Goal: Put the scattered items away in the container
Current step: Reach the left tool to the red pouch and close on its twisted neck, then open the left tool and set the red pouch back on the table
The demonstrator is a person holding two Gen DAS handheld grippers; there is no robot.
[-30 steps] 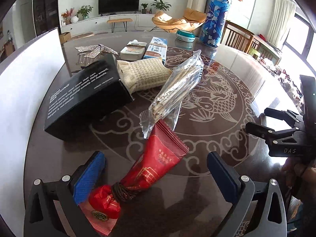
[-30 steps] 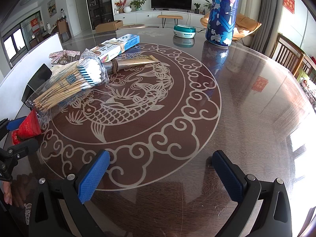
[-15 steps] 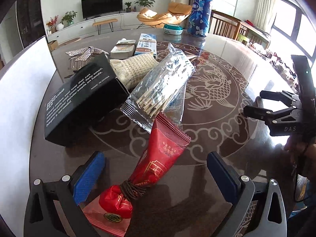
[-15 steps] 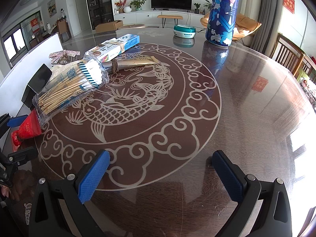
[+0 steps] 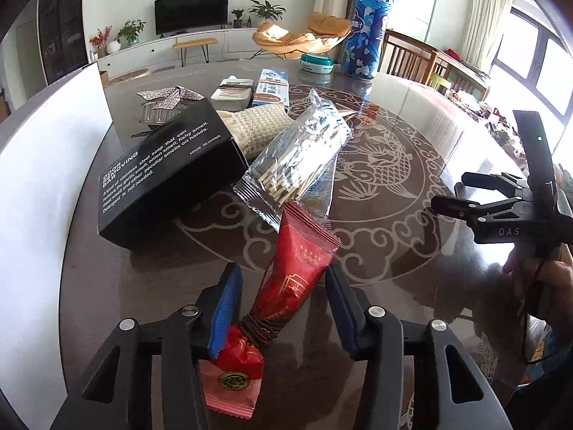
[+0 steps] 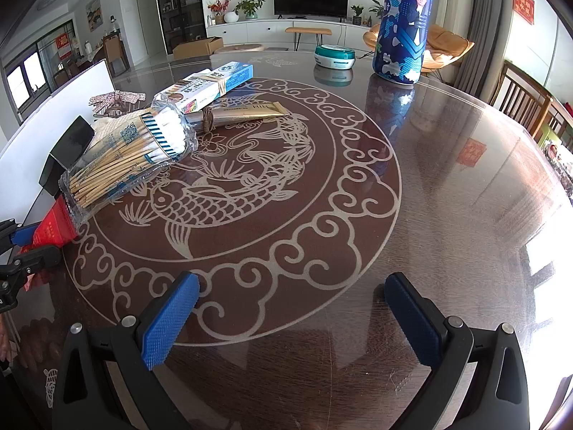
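The red foil packet tied at its neck with brown twine (image 5: 286,286) lies on the dark glossy round table with a pale fish-and-cloud pattern (image 5: 376,215), its knotted end toward the camera over a pink flat sachet with a gold seal (image 5: 229,390). The left gripper (image 5: 283,297) has just been closing its jaws, and the packet sits between them: the left blue pad (image 5: 224,315) touches the packet's red gathered end, while the right pad stands just beside the packet's body; whether both press on it I cannot tell. The packet's flat far end rests on the clear plastic bag of wooden cotton swabs (image 5: 301,157). Left of that bag lies a black cardboard box with white lettering (image 5: 164,175), leaning on a beige woven cloth pouch (image 5: 258,125). A white board (image 5: 43,179) stands along the table's left edge. Farther back are a blue-and-white carton (image 5: 270,89), a silver patterned wrapper (image 5: 168,95), a teal round tin (image 5: 315,62) and a tall blue patterned bottle (image 5: 367,36).

The right gripper (image 6: 290,319) hovers over bare table with its jaws wide apart and nothing between them.
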